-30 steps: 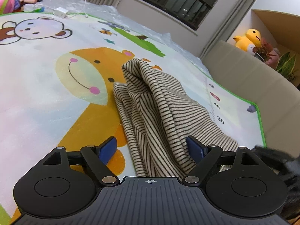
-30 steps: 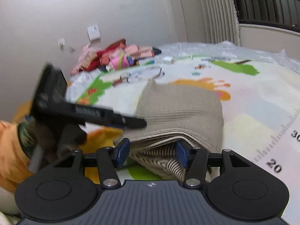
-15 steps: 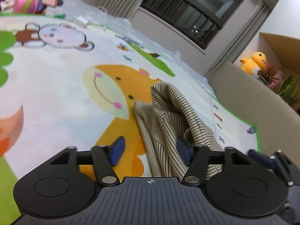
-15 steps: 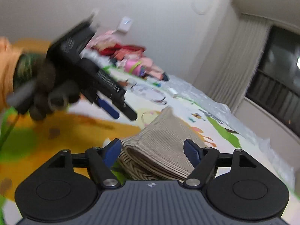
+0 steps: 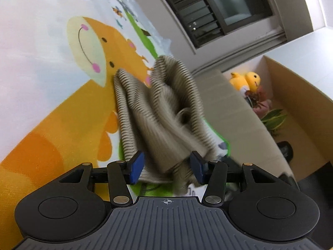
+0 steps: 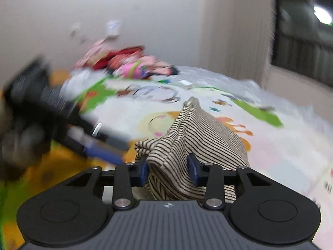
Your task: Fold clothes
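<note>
You are working under even indoor light; a ceiling lamp is reflecting as a bright spot in the dark window (image 5: 229, 14), and shadows are staying soft and faint. Fisheye distortion is bending the walls and corners of both views. Motion blur is smearing the striped garment (image 5: 164, 120) in your left view, and in your right view it is streaking the left hand-held gripper (image 6: 62, 123) and the clothes pile (image 6: 129, 64).

Home bedroom or playroom: cartoon play mat (image 5: 52, 66), plush duck (image 5: 252, 79), clothes pile (image 6: 129, 64), curtained window (image 5: 218, 10).
</note>
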